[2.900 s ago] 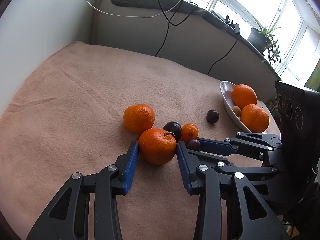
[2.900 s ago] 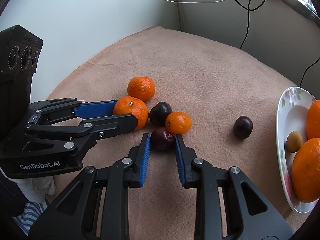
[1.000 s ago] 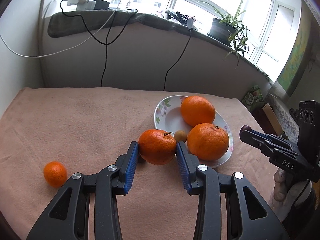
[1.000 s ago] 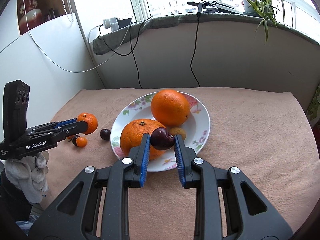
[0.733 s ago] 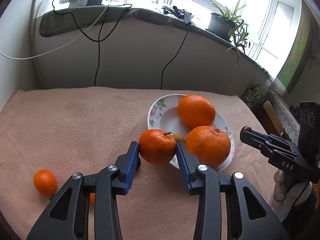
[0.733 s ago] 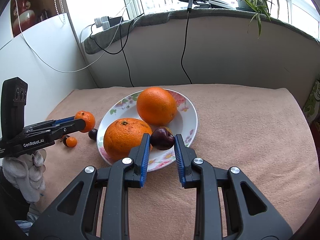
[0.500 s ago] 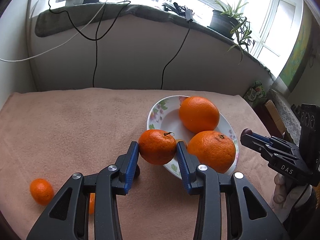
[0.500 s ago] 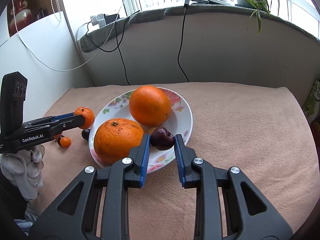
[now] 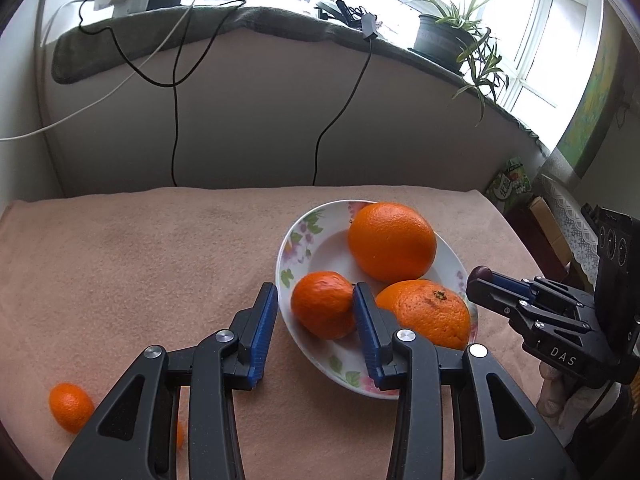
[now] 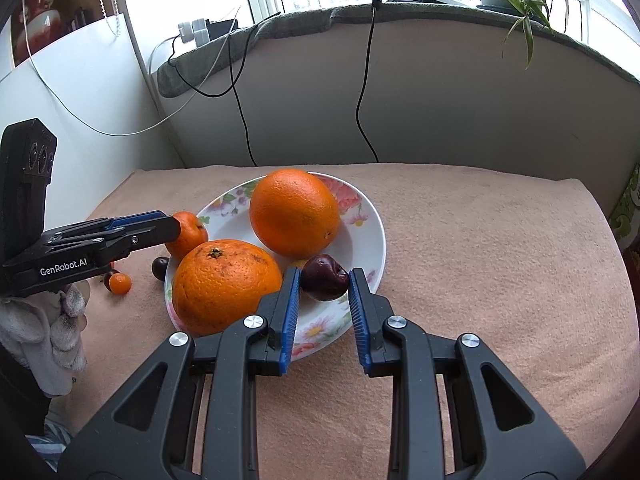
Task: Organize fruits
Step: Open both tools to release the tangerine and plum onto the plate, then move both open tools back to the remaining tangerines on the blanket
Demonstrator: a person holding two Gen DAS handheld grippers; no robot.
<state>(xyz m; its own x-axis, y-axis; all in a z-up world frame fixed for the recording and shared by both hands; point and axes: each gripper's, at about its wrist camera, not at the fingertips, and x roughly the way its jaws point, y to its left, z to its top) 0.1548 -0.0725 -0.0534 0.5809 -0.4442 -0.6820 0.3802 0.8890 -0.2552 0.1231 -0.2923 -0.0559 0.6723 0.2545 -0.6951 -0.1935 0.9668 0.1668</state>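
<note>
A floral white plate [image 9: 320, 236] [image 10: 372, 236] sits on the pink blanket with two big oranges [image 9: 391, 242] [image 9: 424, 312] in it. My left gripper [image 9: 316, 308] is open; a tangerine [image 9: 323, 305] rests in the plate between its fingers, touching the right pad, with a gap at the left one. My right gripper [image 10: 323, 280] is open around a dark plum [image 10: 325, 277] lying in the plate's near side. In the right wrist view the oranges [image 10: 294, 212] [image 10: 226, 284] and the tangerine [image 10: 188, 234] also show.
A small tangerine [image 9: 70, 406] lies on the blanket at the near left. A kumquat [image 10: 120, 283] and dark plums [image 10: 160, 268] lie left of the plate. Cables hang down the wall behind. A potted plant [image 9: 444, 40] stands on the sill.
Both grippers have lowered to the plate and opened. The tangerine and the plum now lie in the plate, let go.
</note>
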